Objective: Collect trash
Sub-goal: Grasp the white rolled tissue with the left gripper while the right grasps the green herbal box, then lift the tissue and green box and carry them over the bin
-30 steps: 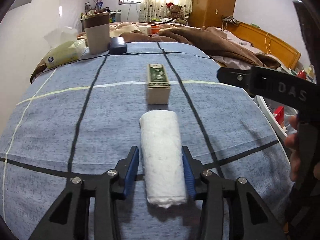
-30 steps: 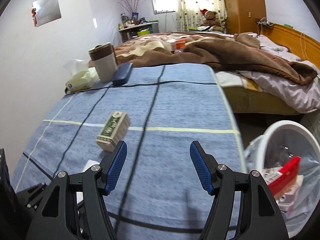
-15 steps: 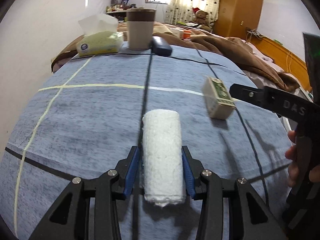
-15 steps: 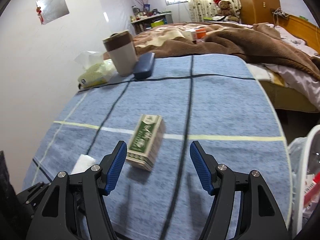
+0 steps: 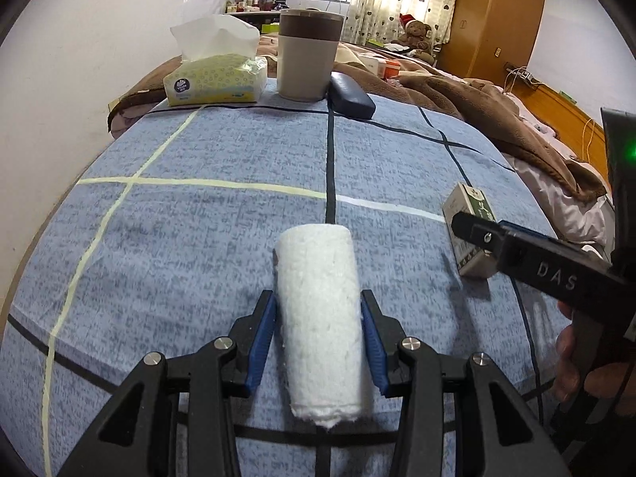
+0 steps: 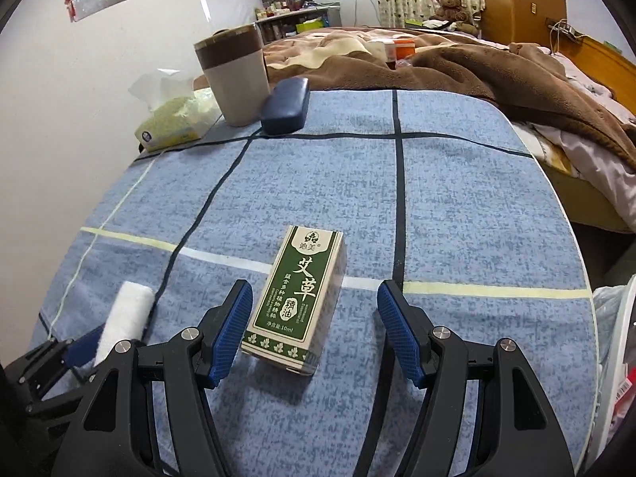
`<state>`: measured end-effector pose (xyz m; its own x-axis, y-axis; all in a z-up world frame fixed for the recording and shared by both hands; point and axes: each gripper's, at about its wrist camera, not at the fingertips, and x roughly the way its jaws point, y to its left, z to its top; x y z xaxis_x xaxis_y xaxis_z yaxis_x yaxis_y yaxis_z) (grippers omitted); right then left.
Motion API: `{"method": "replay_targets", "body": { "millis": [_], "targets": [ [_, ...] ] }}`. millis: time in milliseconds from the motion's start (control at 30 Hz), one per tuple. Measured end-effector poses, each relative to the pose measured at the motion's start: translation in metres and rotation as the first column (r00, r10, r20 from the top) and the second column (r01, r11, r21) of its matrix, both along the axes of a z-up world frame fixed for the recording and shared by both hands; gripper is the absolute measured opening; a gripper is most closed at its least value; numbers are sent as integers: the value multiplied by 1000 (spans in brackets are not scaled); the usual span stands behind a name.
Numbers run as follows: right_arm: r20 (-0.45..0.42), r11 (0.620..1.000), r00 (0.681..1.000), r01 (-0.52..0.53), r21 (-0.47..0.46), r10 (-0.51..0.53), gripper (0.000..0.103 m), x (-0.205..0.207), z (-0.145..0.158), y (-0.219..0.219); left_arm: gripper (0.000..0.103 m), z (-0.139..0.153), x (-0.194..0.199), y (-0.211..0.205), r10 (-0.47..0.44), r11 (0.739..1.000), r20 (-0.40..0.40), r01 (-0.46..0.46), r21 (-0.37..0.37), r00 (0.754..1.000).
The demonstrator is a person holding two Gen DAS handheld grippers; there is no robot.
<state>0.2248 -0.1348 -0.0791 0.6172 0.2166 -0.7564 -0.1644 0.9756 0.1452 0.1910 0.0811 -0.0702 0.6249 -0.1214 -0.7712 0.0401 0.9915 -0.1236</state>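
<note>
A white rolled tissue wad (image 5: 320, 318) lies on the blue checked tablecloth (image 5: 198, 238). My left gripper (image 5: 318, 338) is shut on it, both blue pads against its sides. The roll also shows in the right wrist view (image 6: 125, 320). A green and cream carton (image 6: 296, 298) lies flat on the cloth between the blue pads of my right gripper (image 6: 314, 330), which is open with a gap on each side. In the left wrist view the carton (image 5: 469, 226) sits to the right, partly behind the right gripper's finger.
At the table's far end stand a yellow tissue box (image 5: 214, 79), a beige cup with a brown band (image 5: 308, 59) and a dark blue case (image 5: 351, 95). A white bin with a plastic liner (image 6: 614, 342) is off the table's right edge. A bed with a brown blanket (image 6: 477, 63) lies behind.
My left gripper has closed on the tissue roll and swung left. My right gripper has moved left and forward, so the carton now lies between its open fingers.
</note>
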Motion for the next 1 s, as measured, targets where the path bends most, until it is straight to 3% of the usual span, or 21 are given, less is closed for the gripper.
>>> {"method": "replay_targets", "body": {
  "millis": [67,167,333,400,1000],
  "targets": [
    [3,1000,1000,-3,-14,3,67,-1,0,2,45,-1,1,0,-3,1000,0,3,3,1000],
    [3,1000,1000,-7,-19,7,58,-2,-1,4,45,0,1,-1,-1,1000,0,1,1,1000],
    [2,999,1000,-18,-46,18,37,-5,-3,8,45,1,4,-2,-1,1000,-1,1,-2,1000],
    [8,998,1000,-18,-58,18,33,-7,-3,9,45,1,3,-2,0,1000,3,0,-4,1000],
    [76,998,997,2,-62,2,33,-33,13,2,45,15,-14,-7,-9,1000,40,10,-13,999]
  ]
}}
